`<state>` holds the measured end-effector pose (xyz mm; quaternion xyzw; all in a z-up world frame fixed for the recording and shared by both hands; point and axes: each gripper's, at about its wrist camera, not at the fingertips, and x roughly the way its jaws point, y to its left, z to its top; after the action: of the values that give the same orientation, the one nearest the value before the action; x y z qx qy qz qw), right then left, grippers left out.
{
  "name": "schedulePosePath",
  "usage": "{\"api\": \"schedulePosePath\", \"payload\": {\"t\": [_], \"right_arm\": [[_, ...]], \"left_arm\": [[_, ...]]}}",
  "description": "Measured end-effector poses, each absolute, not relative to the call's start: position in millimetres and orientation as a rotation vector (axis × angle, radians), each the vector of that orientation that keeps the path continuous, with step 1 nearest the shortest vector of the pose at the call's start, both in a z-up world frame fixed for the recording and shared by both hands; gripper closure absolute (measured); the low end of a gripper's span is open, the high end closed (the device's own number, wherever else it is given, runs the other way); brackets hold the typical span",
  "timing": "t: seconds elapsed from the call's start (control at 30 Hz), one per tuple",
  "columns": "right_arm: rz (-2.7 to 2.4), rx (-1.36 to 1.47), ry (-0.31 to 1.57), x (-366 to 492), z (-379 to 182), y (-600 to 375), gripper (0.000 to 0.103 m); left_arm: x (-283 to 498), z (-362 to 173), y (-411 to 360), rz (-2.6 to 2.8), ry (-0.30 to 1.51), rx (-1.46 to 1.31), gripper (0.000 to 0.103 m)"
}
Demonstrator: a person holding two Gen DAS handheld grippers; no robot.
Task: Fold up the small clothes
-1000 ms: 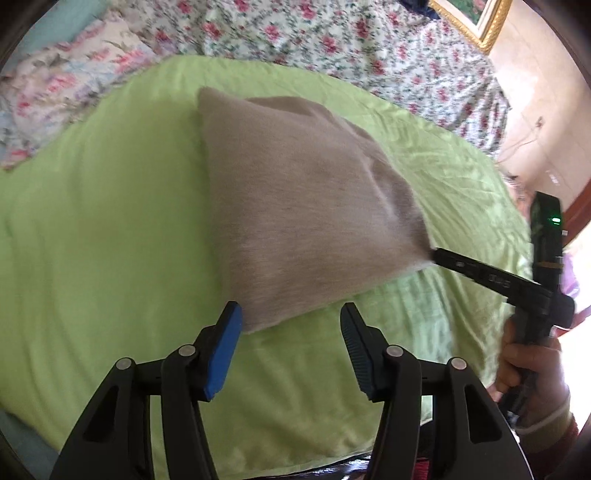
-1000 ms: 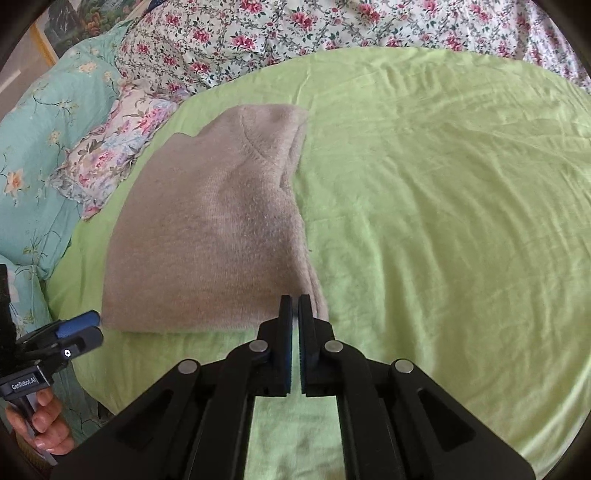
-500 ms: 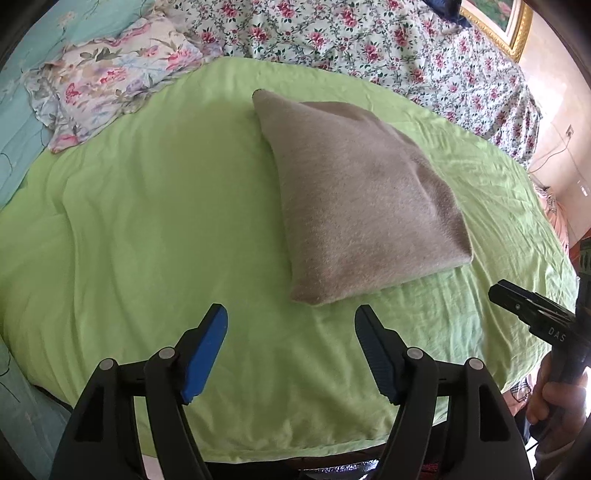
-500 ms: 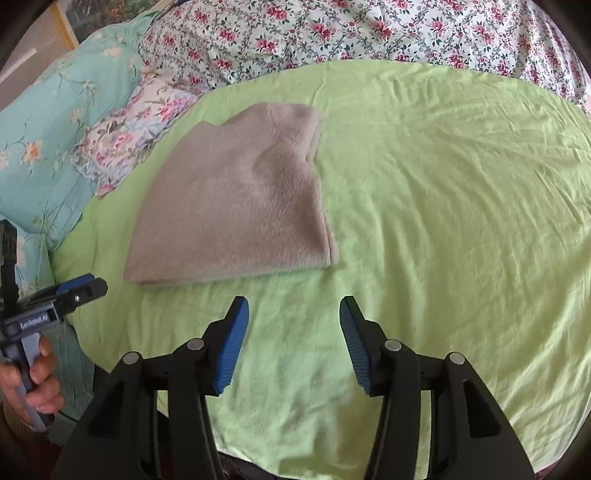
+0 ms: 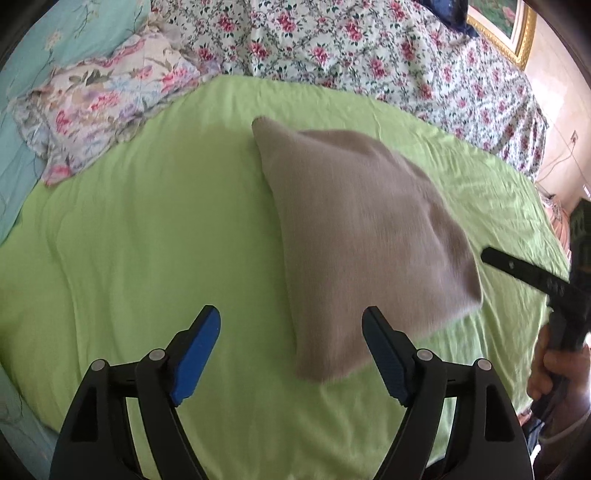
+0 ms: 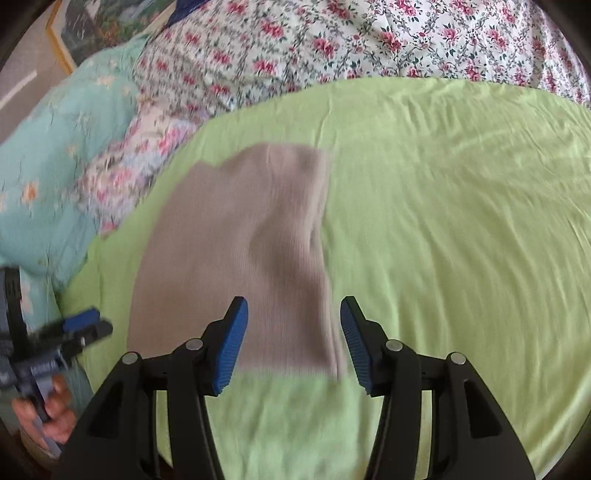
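A folded beige knit garment (image 5: 362, 229) lies flat on the light green sheet (image 5: 147, 240); it also shows in the right wrist view (image 6: 240, 243). My left gripper (image 5: 291, 354) is open and empty, its right finger just over the garment's near corner. My right gripper (image 6: 293, 339) is open and empty, jaws standing over the garment's near right corner. The right gripper also shows in the left wrist view (image 5: 532, 277), beside the garment's right corner. The left gripper shows in the right wrist view (image 6: 77, 332), off the garment's left edge.
Floral bedding (image 5: 369, 48) and a floral pillow (image 5: 99, 103) lie at the far side of the bed. A turquoise pillow (image 6: 55, 147) sits at the left. A gold picture frame (image 5: 509, 33) hangs behind. The green sheet's near edge (image 5: 258, 458) drops off close to the grippers.
My right gripper let go of the garment's corner, opened and drew back, then moved forward over the near right corner. My left gripper pulled back, opened wider, then shifted closer.
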<state>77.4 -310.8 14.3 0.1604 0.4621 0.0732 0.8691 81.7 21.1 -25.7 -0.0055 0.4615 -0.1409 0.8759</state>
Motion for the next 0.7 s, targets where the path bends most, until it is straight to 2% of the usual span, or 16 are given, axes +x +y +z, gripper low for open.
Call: {"api": "schedulePosePath", "payload": {"t": [0.4,0.43,0.47,0.6,0.7], "right_arm": [[0.236,0.605,1.029,245.6,-39.1,-346.3,0.049],[0.277,0.621,1.044,255.6,-44.4,-343.3,0.060],[0.305,0.621,1.045,260.7,-45.1,-340.5,0.092],[0.290,0.551,0.903,247.5,-13.8,-341.0,0.091],[0.210,0.456,0.932,245.7,-20.0,-335.2,0.091]], "left_arm": [[163.5,-40.0,17.4,-0.212,0.997,-0.075,0.023],[168.4,-42.0,16.9,-0.210,0.997,-0.075,0.022],[171.7,-42.9,15.2,-0.204,0.995,-0.068,0.022],[179.9,-44.3,6.5,-0.196,0.977,-0.016,0.020],[184.2,-52.4,1.2,-0.188,0.992,-0.004,0.018]]}}
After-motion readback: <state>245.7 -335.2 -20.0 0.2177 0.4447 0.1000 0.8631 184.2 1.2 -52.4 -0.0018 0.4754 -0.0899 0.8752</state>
